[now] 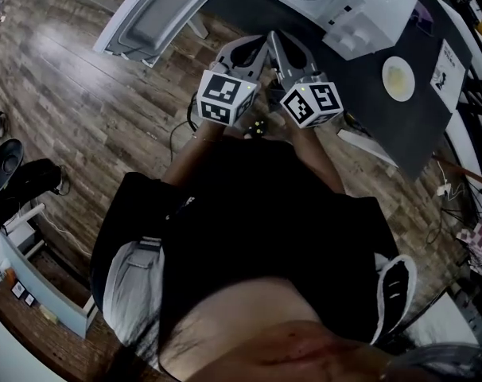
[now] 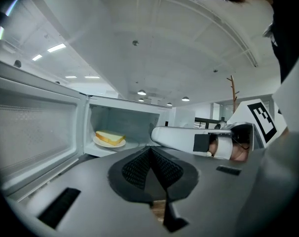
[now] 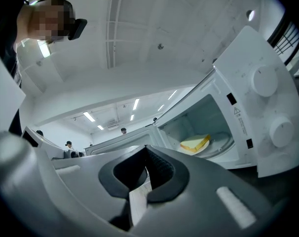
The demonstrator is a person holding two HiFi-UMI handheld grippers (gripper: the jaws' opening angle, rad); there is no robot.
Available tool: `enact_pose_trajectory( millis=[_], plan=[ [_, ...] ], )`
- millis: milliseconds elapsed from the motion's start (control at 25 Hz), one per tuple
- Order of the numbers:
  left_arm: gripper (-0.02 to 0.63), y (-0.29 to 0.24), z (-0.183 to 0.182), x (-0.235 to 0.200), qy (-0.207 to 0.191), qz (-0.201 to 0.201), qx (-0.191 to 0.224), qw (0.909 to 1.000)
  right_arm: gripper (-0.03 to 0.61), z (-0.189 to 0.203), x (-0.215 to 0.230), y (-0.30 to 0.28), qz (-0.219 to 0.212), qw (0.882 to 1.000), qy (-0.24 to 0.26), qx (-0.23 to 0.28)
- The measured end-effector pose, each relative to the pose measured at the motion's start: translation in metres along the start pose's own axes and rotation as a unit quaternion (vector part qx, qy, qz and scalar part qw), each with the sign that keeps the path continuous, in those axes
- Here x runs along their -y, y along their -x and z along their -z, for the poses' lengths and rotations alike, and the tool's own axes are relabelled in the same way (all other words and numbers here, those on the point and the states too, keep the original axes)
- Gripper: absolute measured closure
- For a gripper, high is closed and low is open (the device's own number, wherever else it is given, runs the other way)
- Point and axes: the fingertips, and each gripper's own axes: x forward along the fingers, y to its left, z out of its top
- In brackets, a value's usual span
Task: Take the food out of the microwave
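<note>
**Both tongs closed and empty before the open microwave**

The microwave (image 1: 344, 2) stands on a dark table (image 1: 376, 126) with its door (image 1: 157, 10) swung wide open to the left; the food (image 2: 109, 137), a pale yellow slice that looks like bread or a sandwich, lies on a white plate (image 2: 110, 143) inside the cavity, on the turntable; nothing touches it.

The left gripper (image 2: 150, 154) has its jaws pressed together with nothing between them; it points toward the open cavity, and the food is ahead of it and a little to the left, well apart from the tips. The right gripper (image 3: 146, 153) also has its jaws together and holds nothing; in its own view the food is ahead and to the right, behind the front edge of the oven, with the two control knobs (image 3: 265, 80) on the panel at the right.

In the head view the two grippers are just beside each other, the tips nearly meeting in front of the oven; a second small plate (image 1: 398, 79) rests on the table to the right of the microwave; the floor (image 1: 82, 102) is wooden.
</note>
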Motion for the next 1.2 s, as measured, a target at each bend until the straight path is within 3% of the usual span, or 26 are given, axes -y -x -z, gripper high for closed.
enact_pose_trajectory(
  millis=[520, 1040, 1200],
  plan=[
    [0.607, -0.035, -0.011, 0.042, -0.034, 0.072, -0.012, 0.9968, 0.578, -0.033, 0.032, 0.028, 0.039, 0.998, 0.002, 0.055],
    [0.607, -0.038, -0.016, 0.023, -0.033, 0.063, -0.006, 0.9975, 0.577, -0.028, 0.03, 0.013, 0.033, 0.998, 0.003, 0.051],
    [0.607, -0.041, -0.019, 0.015, -0.009, 0.071, -0.004, 0.9974, 0.578, -0.03, 0.031, 0.004, 0.033, 0.998, 0.004, 0.05]
  ],
)
